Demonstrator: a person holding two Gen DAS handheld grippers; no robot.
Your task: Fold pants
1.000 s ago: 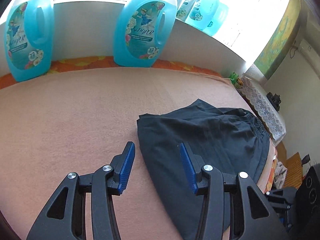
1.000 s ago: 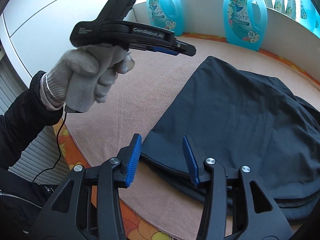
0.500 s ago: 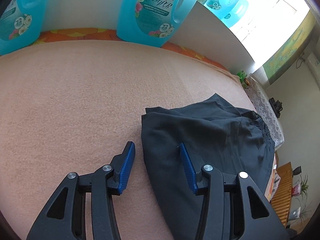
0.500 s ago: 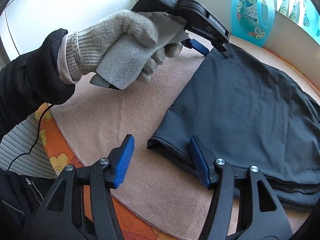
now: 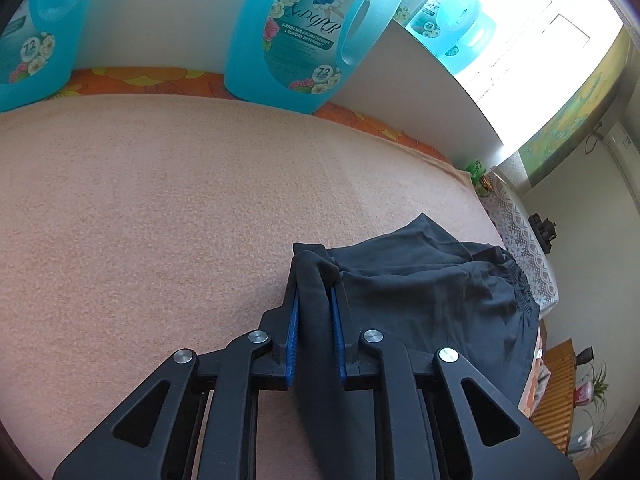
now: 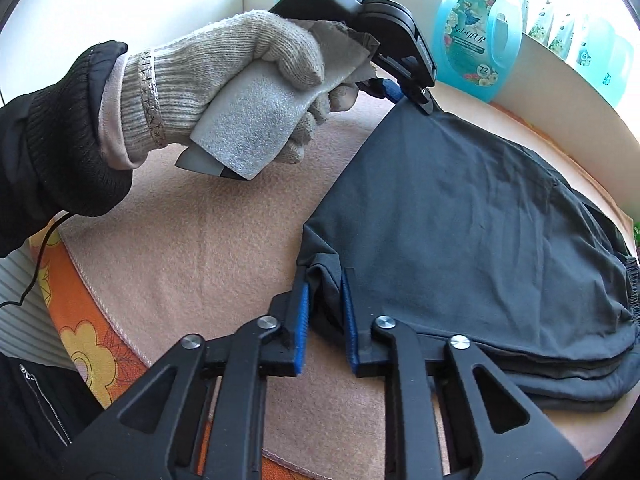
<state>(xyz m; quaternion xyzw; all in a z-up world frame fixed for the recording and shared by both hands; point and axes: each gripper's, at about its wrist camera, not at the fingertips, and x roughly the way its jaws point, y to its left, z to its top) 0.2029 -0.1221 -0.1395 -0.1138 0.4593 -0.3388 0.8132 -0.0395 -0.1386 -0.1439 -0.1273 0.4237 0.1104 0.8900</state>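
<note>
pants (image 6: 472, 216): 1 | grippers: 2 | blue detergent bottles (image 5: 308, 32): at least 3

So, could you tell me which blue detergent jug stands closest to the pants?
In the left wrist view, the central jug with its readable flower label; the others stand farther from the pants.

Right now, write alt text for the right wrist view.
The right gripper pinches the near corner of dark folded pants between its blue-padded fingers, on a pink towel. Further back, a gloved hand holds the left gripper clamped on the far corner. Blue detergent bottles stand behind.
</note>
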